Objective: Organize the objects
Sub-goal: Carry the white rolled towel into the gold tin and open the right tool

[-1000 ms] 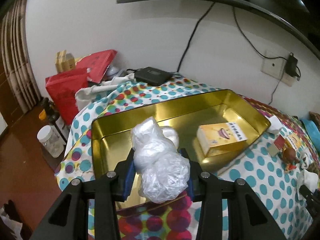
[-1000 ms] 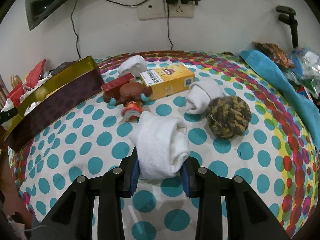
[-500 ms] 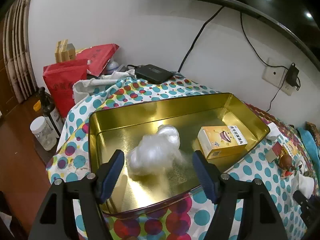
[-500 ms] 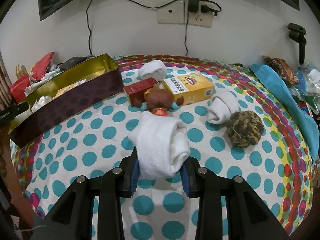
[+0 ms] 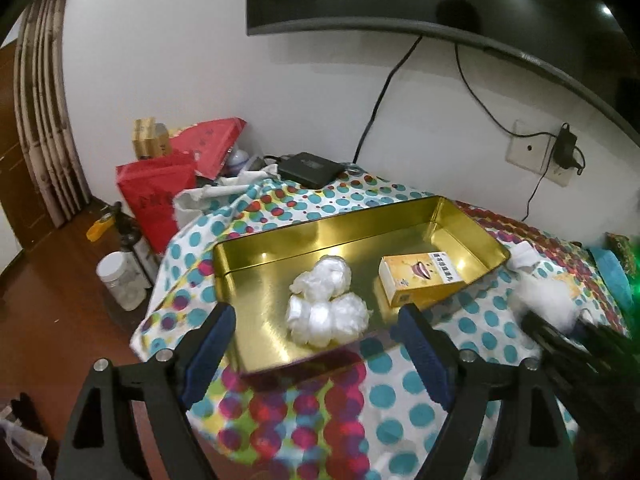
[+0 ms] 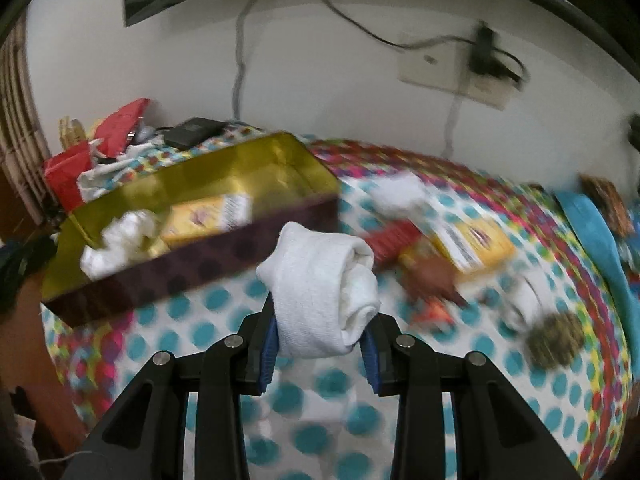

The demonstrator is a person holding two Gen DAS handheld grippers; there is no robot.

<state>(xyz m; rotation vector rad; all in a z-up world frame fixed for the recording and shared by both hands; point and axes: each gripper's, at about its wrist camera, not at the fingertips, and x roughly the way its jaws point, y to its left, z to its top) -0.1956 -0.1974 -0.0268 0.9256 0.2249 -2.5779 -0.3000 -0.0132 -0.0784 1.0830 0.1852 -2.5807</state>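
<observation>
A gold tin tray (image 5: 280, 240) lies on the polka-dot cloth and holds a crumpled clear plastic bag (image 5: 326, 306) and a yellow carton (image 5: 420, 280). My left gripper (image 5: 316, 336) hangs above the tray's near edge, its jaws opening wide with nothing between them. My right gripper (image 6: 320, 340) is shut on a rolled white towel (image 6: 324, 292), lifted off the cloth and close to the tray (image 6: 304, 152), whose dark outer wall faces it. The bag (image 6: 120, 236) and carton (image 6: 208, 216) show inside. The towel (image 5: 544, 300) also appears blurred at the left wrist view's right edge.
On the cloth right of the tray lie a second yellow carton (image 6: 472, 240), a red box (image 6: 392, 236), a brown toy (image 6: 432, 276), white rolls (image 6: 400, 192), and a woven ball (image 6: 556, 340). Red bags (image 5: 156, 196), jars (image 5: 120, 280) and a black box (image 5: 310, 168) sit left and behind.
My left gripper let go of the plastic bag into the tray, opened wide and drew back and up. My right gripper carried the towel up and leftward to the tray.
</observation>
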